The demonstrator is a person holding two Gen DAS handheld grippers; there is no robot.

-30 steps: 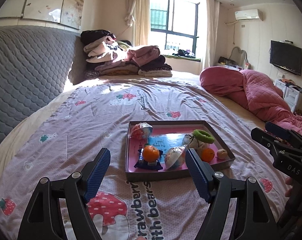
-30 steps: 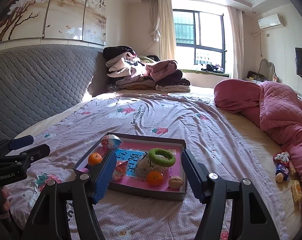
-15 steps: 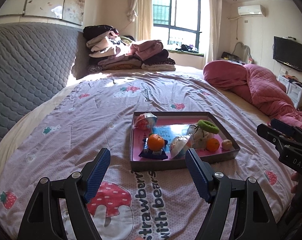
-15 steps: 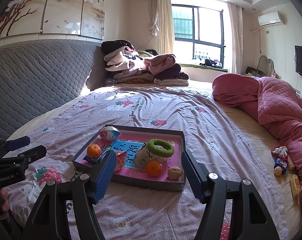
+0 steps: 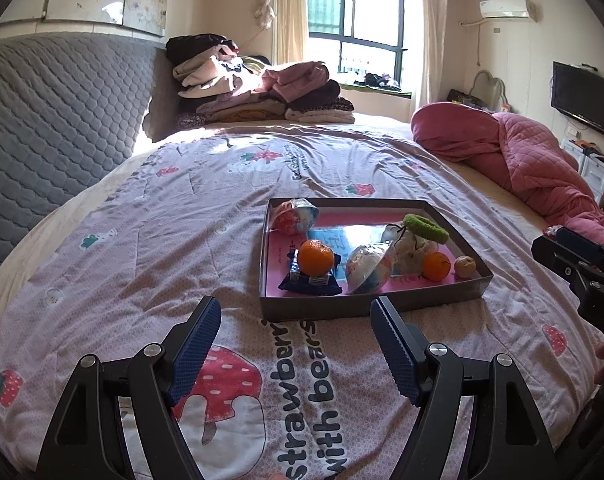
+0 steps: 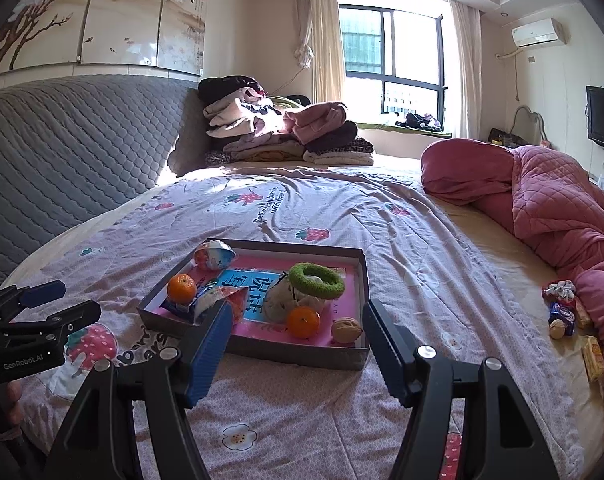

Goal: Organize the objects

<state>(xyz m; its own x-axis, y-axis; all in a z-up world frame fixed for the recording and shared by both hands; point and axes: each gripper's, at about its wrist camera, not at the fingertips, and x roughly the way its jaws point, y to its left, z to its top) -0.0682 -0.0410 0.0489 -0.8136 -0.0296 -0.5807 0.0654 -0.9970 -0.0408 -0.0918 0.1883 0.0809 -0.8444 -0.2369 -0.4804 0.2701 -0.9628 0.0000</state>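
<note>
Grey box (image 5: 365, 305) sits on the bed (image 5: 142, 240) with two oranges (image 5: 315, 257), a green ring (image 6: 315, 278), a nut (image 6: 346, 330) and snack packs inside. More small things (image 6: 561, 312) lie by the pink blanket (image 6: 549, 200), well apart from the box. Both the left gripper (image 5: 296, 348) and the right gripper (image 6: 296, 344) are wide open and hold nothing. It looks like the sorting is partway: those loose things may need to go in the box.
</note>
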